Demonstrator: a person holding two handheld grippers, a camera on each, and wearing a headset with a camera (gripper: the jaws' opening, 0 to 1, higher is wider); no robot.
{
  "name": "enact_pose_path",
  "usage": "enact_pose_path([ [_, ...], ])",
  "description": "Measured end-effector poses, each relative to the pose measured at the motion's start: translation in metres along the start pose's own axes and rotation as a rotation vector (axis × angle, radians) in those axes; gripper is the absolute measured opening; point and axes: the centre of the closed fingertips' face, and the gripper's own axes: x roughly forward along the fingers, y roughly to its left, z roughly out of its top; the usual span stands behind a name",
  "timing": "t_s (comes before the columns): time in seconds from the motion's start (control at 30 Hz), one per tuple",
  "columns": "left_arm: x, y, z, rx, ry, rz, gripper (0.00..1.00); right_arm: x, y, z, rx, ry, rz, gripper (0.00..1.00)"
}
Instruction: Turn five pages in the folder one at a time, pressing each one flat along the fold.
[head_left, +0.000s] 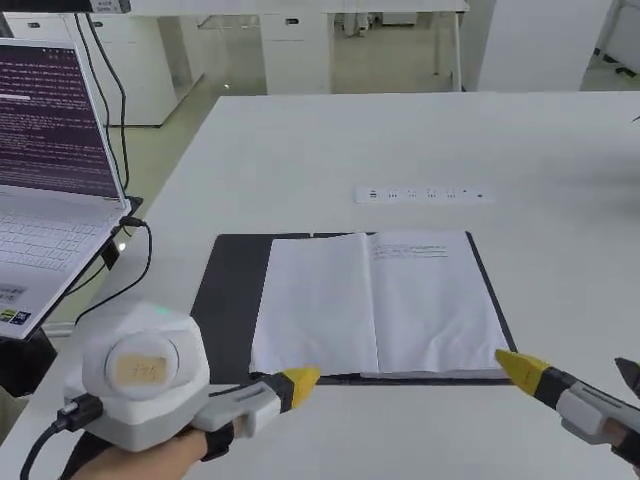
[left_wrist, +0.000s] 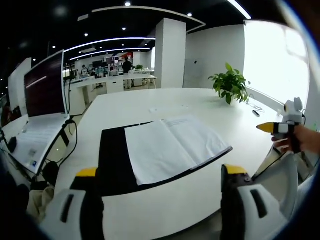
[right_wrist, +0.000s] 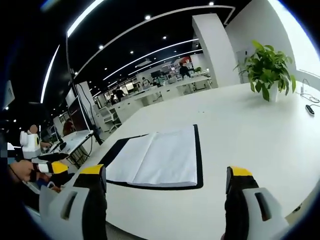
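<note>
Both pairs of jaws stand spread wide with nothing between them. In its own view the left gripper (left_wrist: 160, 171) looks across the near edge of the bench (head_left: 300, 150) at the open folder (head_left: 232, 300), which lies ahead and a little to the right of its jaws. The right gripper (right_wrist: 166, 171) sees the same folder ahead and slightly to its left. Neither gripper touches it.

The folder lies flat and open in the middle of the bench. Its black cover is spread out, with a left-hand page (head_left: 315, 310) and a right-hand page (head_left: 435, 310) on top. The fold (head_left: 376, 305) between them runs straight away from the person, from the near edge to the far edge, so both pairs of jaws point roughly along it rather than across it.

In the head view the right gripper's yellow tip sits just beside the near right corner of the right-hand page. The left gripper's tip sits by the near edge of the left-hand page, short of the fold. The right gripper therefore looks better placed to lift the free corner of the next page. The left gripper is nearer the fold for pressing, though it would have to move in towards it.

A power strip (head_left: 425, 194) lies beyond the folder, and a laptop (head_left: 50, 180) stands well off to the left.
</note>
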Motion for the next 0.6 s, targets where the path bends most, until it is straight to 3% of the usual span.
enact_pose_path([
  [0.33,-0.001,-0.002,-0.003,0.017,0.006,0.008,0.99,0.002,0.003,-0.005,-0.042,0.023,0.026,0.99],
  [0.6,0.011,-0.009,-0.005,0.034,0.013,0.004,0.99,0.002,0.008,-0.011,-0.068,0.039,0.051,0.96],
])
